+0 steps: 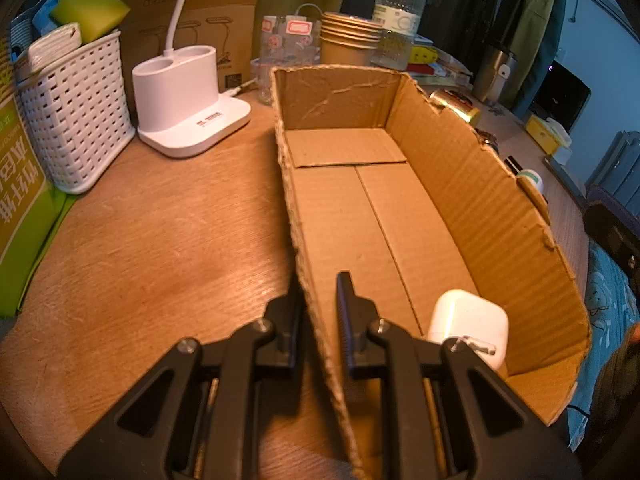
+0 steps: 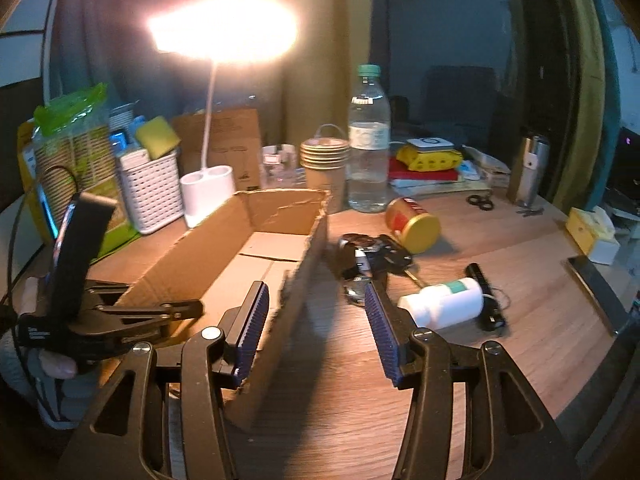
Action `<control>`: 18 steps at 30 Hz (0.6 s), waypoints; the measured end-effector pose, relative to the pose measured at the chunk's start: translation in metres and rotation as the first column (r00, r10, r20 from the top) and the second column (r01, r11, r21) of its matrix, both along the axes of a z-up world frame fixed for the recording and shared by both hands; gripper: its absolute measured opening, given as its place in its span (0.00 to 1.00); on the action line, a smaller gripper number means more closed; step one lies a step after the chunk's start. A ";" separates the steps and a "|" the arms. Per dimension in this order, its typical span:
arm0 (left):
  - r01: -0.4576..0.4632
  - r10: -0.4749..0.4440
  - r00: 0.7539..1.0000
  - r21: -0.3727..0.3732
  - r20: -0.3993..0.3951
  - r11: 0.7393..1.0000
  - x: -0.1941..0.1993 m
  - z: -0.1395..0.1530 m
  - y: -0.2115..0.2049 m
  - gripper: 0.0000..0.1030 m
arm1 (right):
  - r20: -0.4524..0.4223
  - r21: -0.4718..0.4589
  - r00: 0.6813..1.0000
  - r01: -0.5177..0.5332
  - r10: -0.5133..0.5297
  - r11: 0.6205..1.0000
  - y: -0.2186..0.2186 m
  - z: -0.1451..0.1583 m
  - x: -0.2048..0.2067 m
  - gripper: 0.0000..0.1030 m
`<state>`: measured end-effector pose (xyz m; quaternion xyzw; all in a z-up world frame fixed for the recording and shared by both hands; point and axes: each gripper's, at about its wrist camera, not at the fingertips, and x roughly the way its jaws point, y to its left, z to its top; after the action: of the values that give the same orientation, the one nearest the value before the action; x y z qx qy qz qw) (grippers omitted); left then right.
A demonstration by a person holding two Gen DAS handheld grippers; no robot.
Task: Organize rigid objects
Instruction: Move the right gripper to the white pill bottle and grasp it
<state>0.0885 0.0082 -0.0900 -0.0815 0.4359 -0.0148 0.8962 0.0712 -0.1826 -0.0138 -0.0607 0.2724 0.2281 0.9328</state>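
Your left gripper (image 1: 318, 312) pinches the box (image 1: 400, 208) wall. Your right gripper (image 2: 316, 320) is wide open and empty. The white bottle (image 2: 442, 304) lies just right of it: light, hard, rolls easily. Grab its middle.

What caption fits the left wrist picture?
Left gripper pinches cardboard box wall; white charger inside.

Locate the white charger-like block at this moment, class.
In the left wrist view, the white charger block lies inside the cardboard box, at its near end against the right wall, just right of the left gripper whose jaws straddle the box's left wall.
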 end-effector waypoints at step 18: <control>0.001 -0.001 1.000 -0.001 0.000 1.000 0.000 0.000 0.000 0.16 | -0.011 -0.021 0.992 0.126 -0.127 0.992 -0.028 -0.011 0.024 0.60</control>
<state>0.0888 0.0086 -0.0901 -0.0818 0.4360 -0.0153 0.8961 0.0955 -0.2103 -0.0252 -0.0514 0.2836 0.1661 0.9431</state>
